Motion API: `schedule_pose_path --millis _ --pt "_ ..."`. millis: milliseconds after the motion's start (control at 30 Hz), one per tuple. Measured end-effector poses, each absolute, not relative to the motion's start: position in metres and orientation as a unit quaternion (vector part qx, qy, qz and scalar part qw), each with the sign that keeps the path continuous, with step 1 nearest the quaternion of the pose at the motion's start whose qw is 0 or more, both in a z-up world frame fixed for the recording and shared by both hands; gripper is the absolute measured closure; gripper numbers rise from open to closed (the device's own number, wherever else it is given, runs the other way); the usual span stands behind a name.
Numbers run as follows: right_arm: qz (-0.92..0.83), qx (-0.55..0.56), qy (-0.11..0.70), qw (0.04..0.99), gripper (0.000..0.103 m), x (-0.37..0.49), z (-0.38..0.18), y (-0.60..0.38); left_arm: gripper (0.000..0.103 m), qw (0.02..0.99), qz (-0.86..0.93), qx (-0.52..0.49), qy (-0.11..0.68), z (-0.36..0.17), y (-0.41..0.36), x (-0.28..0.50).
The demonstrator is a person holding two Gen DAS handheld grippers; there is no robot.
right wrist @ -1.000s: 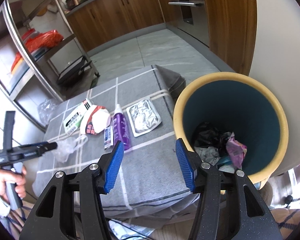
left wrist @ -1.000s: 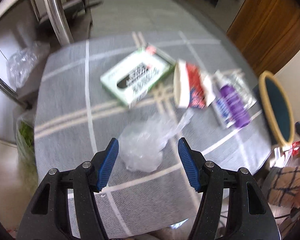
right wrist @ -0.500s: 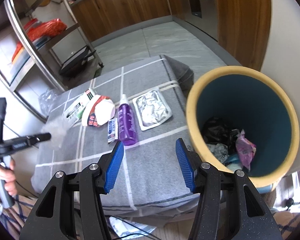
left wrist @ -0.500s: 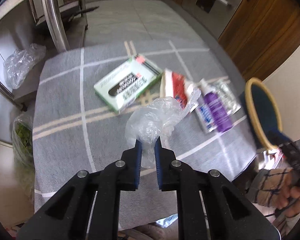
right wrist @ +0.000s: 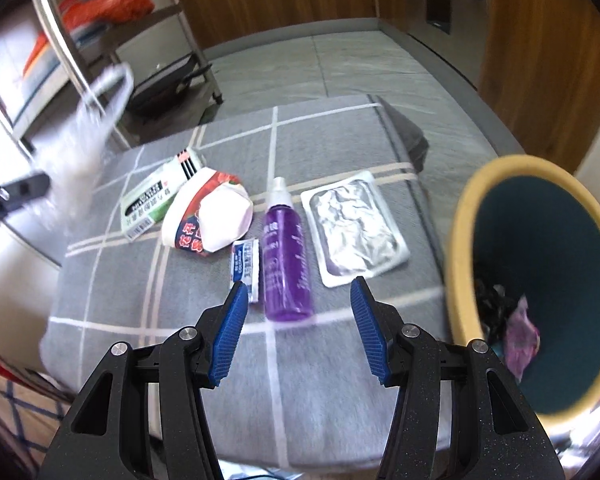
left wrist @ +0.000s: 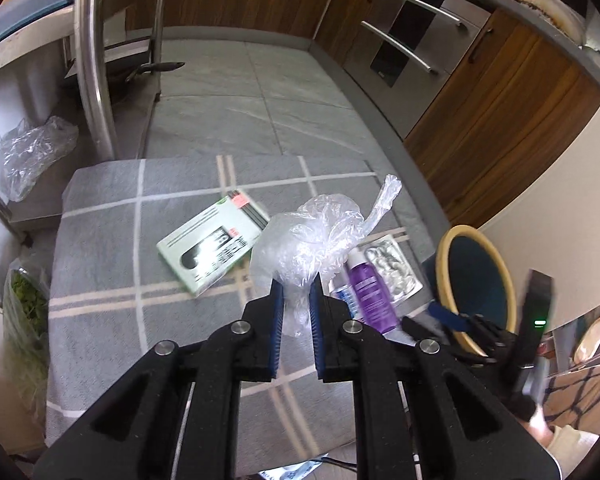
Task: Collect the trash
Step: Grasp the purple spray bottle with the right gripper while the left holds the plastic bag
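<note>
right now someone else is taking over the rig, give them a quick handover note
Left gripper: jaws shut on the clear plastic bag, held up off the grey checked cloth.
Right gripper: jaws open, nothing between them, above the purple spray bottle.
On the cloth: green box, crushed paper cup, small blue sachet, purple spray bottle, foil blister tray.
Yellow-rimmed bin stands at the cloth's right edge with some trash already inside.
Done: bag picked up.
Left: drop the bag in the bin, then likely take the five remaining items.
</note>
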State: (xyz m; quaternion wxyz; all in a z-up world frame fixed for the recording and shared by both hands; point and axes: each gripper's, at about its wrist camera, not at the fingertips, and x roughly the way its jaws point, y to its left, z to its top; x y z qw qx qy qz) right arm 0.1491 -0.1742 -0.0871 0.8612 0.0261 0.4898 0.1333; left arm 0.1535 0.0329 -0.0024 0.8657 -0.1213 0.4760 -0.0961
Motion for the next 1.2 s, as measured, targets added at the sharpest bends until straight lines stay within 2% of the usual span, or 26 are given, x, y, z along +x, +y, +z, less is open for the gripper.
schedule_pose_path --millis 167,367,467,767,1033,1200 --pt "0.137 -0.01 0.505 0.852 0.053 0.166 -0.108 -0.155 0.091 0.863 -0.108 -0.131 0.476 -0.002 0.028 0.16" --pt "0.139 -0.022 0.524 0.84 0.066 0.177 -0.126 -0.149 0.091 0.86 -0.112 -0.135 0.479 -0.005 0.025 0.164" --pt "0.141 -0.025 0.518 0.843 0.069 0.178 -0.126 -0.145 0.091 0.859 -0.112 -0.134 0.482 -0.008 0.024 0.164" --pt "0.156 -0.007 0.512 0.845 0.07 0.171 -0.123 -0.147 0.091 0.857 -0.111 -0.14 0.484 -0.011 0.025 0.166" --pt "0.171 0.065 0.493 0.851 0.07 0.16 -0.095 -0.17 0.091 0.86 -0.113 -0.141 0.477 -0.007 0.022 0.166" --pt "0.17 0.073 0.475 0.86 0.07 0.149 -0.073 -0.178 0.091 0.863 -0.117 -0.138 0.471 -0.003 0.016 0.166"
